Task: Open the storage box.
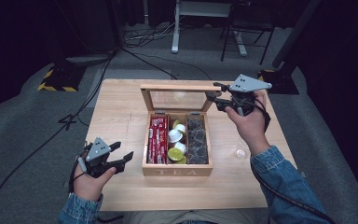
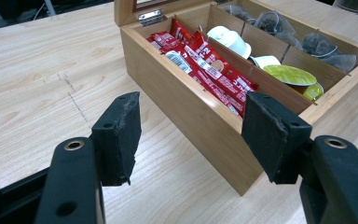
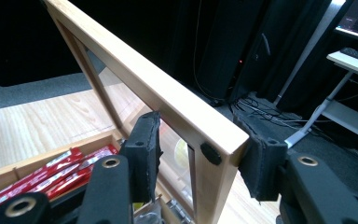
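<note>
A wooden tea box (image 1: 177, 171) stands mid-table with its glass-paned lid (image 1: 177, 87) raised upright. Inside are red packets (image 1: 157, 140) on the left, white and green capsules (image 1: 177, 142) in the middle, and dark tea bags (image 1: 196, 140) on the right. My right gripper (image 1: 212, 91) is shut on the lid's top right corner; in the right gripper view the lid frame (image 3: 168, 88) sits between both pads of the right gripper (image 3: 198, 140). My left gripper (image 1: 123, 151) hovers open left of the box's front corner. The left gripper (image 2: 193, 126) has nothing between its jaws, and the box wall (image 2: 177, 98) lies just ahead.
A small clear glass (image 1: 240, 151) stands on the table right of the box, beside my right forearm. The wooden table (image 1: 116, 107) has bare surface left of the box. Behind it are cables, a yellow-black striped base (image 1: 56, 79) and desk legs (image 1: 175, 28) on grey carpet.
</note>
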A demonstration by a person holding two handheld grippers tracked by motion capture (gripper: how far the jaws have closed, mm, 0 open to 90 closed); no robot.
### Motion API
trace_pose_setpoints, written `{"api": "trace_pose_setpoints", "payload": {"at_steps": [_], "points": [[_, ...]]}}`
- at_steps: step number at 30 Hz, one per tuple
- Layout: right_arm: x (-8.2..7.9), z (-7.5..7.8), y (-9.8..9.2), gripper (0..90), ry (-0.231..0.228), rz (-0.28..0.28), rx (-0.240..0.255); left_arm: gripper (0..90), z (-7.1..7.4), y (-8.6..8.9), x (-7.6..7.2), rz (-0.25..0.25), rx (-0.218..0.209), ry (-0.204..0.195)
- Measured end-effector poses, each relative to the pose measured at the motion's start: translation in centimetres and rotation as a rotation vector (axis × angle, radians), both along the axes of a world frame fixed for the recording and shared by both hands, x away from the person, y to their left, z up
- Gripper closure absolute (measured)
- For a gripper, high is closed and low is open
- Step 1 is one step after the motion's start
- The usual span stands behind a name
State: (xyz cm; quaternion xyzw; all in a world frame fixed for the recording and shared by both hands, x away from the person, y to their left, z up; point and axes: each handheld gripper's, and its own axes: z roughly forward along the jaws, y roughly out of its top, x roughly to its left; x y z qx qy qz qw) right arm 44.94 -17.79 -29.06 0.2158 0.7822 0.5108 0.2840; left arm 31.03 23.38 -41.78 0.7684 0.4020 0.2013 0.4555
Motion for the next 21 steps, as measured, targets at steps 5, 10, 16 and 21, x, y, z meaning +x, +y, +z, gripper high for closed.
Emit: {"api": "trace_pose_setpoints", "payload": {"at_steps": [5,10,16,21], "points": [[1.0,0.4,0.2,52.9,-0.003,-0.018,-0.003,38.0,-0.1,0.0,0.4,-0.003,-0.004,0.002],[2.1,0.6,0.3,51.5,0.008,-0.031,0.018,37.8,-0.2,0.0,0.7,-0.007,-0.006,0.008],[3.7,1.0,0.7,49.0,0.024,-0.05,0.027,37.2,-0.5,0.3,1.1,-0.011,-0.002,0.03],[5.0,0.9,1.1,45.8,0.017,-0.071,0.027,36.7,-0.8,0.3,1.3,-0.012,-0.002,0.045]]}}
